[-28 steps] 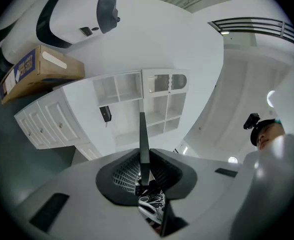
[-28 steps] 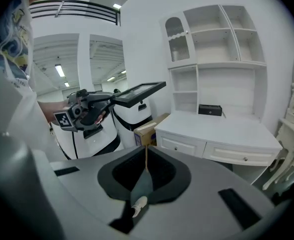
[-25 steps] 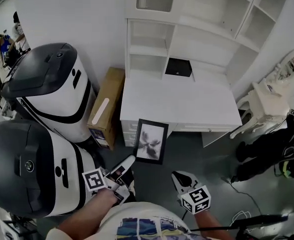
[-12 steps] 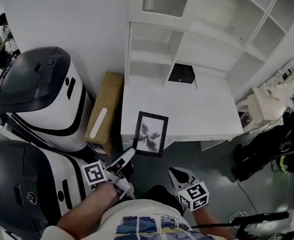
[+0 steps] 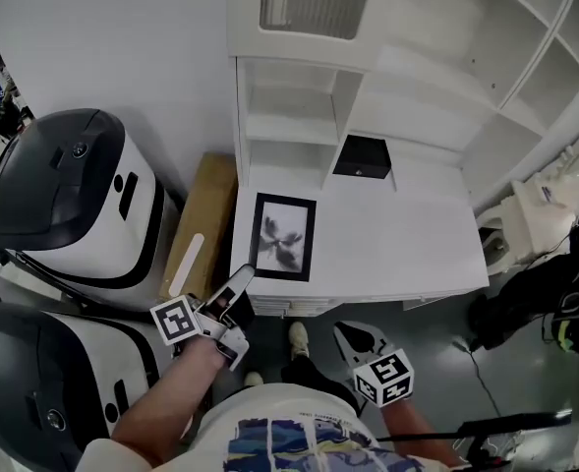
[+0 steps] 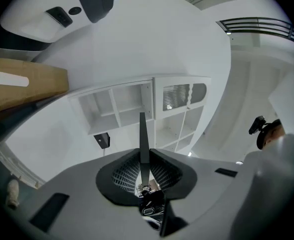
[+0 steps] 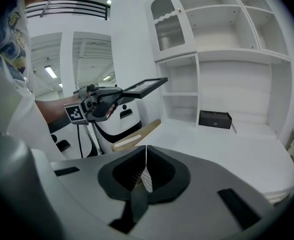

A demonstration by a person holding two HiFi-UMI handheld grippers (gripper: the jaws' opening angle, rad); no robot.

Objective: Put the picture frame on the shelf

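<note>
At six o'clock the right gripper (image 5: 352, 338) hangs with jaws pressed together, empty. At seven o'clock the left gripper (image 5: 238, 288) clamps the picture frame (image 5: 283, 236) by its near edge, above the desk (image 5: 397, 234); the shelf (image 5: 291, 126) stands beyond at twelve o'clock

Grey moulded body on the left tool (image 5: 240, 285), black ribbed pads inside the jaws, pale tips. White cube (image 5: 175, 321) with black square markers sits on it. The right tool (image 5: 351, 337) matches, with its own marker cube (image 5: 384, 379). Person wears a light T-shirt (image 5: 269, 416) with a blue-and-yellow print.
</note>
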